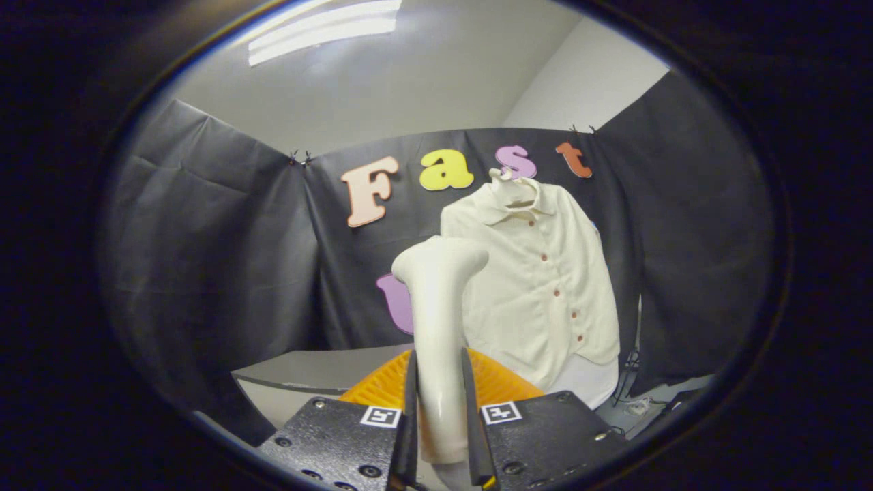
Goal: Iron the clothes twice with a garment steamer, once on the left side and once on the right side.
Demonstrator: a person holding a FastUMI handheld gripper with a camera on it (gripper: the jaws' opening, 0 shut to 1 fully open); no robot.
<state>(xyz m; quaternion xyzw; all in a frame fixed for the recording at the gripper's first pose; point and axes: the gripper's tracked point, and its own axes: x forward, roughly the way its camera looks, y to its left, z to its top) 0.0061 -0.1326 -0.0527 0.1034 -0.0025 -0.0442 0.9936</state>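
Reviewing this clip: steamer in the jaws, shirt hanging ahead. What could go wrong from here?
1. The gripper holds the steamer by its smooth, rounded handle alone; it may twist or slip in the jaws during a stroke.
2. The shirt hangs loosely from a hanger, so pressing the head against it may just swing it away.
3. The buttons down the front could snag the head.

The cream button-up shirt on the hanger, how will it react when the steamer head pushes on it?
The cream button-up shirt probably yields and swings, since it hangs free from a hanger. Its cloth looks thin and floppy. The gripper fingers clamp the cream plastic steamer.
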